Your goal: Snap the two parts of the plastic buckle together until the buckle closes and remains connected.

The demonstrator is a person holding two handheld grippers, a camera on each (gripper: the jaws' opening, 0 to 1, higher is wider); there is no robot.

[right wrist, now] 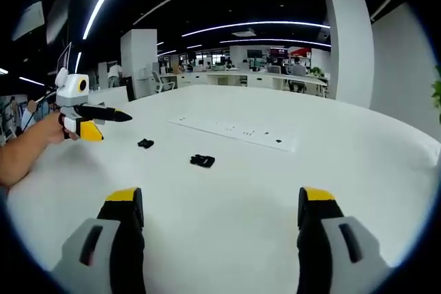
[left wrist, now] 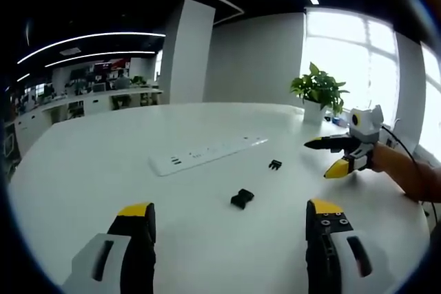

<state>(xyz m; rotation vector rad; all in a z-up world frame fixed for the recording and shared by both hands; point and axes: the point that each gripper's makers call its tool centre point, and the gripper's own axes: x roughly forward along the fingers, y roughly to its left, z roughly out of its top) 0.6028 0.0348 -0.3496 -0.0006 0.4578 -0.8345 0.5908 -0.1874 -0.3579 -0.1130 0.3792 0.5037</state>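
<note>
We hover both yellow-tipped grippers, left gripper [left wrist: 231, 218] and right gripper [right wrist: 220, 206], jaws spread wide and empty. The two black plastic buckle halves, larger half [left wrist: 242, 198] and smaller half [left wrist: 275, 164], lie apart mid-frame on the white table [left wrist: 103, 170]. A skewed pinch could flick these light pieces away.

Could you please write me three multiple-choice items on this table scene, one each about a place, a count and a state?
1. Where does the power strip lie?
A. on the white table, beyond the buckle parts
B. on the floor
C. in the plant pot

2. How many separate black buckle pieces lie on the table?
A. one
B. two
C. four

3. How are the left gripper fingers?
A. shut on a buckle piece
B. spread apart and empty
C. shut on the strip

Key: 1 A, the strip rests flat past both pieces. 2 B, a larger piece and a smaller piece lie apart. 3 B, bare table shows between them.
</note>
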